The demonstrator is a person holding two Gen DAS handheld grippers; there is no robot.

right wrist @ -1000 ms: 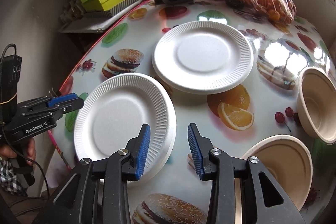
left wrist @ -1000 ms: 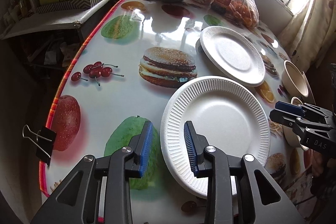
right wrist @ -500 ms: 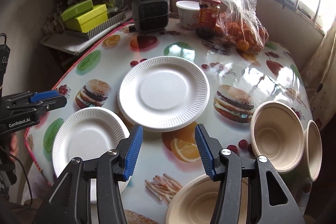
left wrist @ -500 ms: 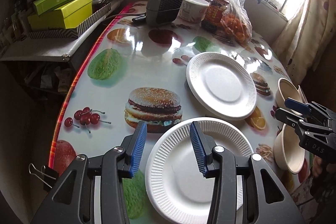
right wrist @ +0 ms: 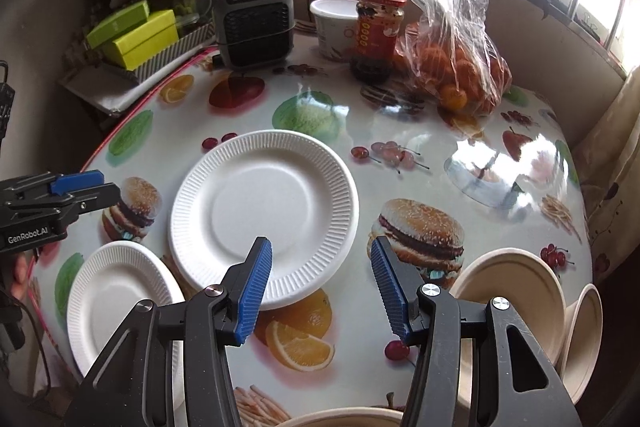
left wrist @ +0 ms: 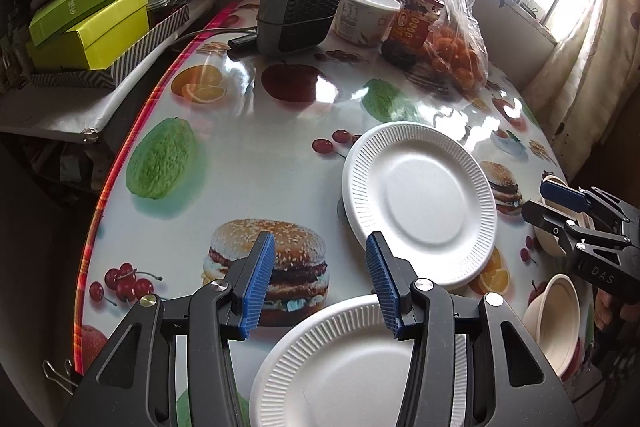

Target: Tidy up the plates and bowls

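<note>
On the round table (right wrist: pixel 460 131) a large white plate (right wrist: pixel 264 211) lies mid-surface, a smaller white plate (right wrist: pixel 116 291) sits at the near left edge, beige bowls (right wrist: pixel 516 291) crowd the near right edge, and the left gripper (left wrist: pixel 320 279) and right gripper (right wrist: pixel 320 283) both hover wide apart, holding nothing.

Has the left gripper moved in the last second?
Yes. The left gripper rose and backed away from the near plate, against the printed burger.

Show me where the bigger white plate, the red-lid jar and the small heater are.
bigger white plate (right wrist: pixel 264 215), right wrist view, its flat centre.
red-lid jar (right wrist: pixel 380 27), right wrist view, its label.
small heater (left wrist: pixel 300 15), left wrist view, its front grille.
</note>
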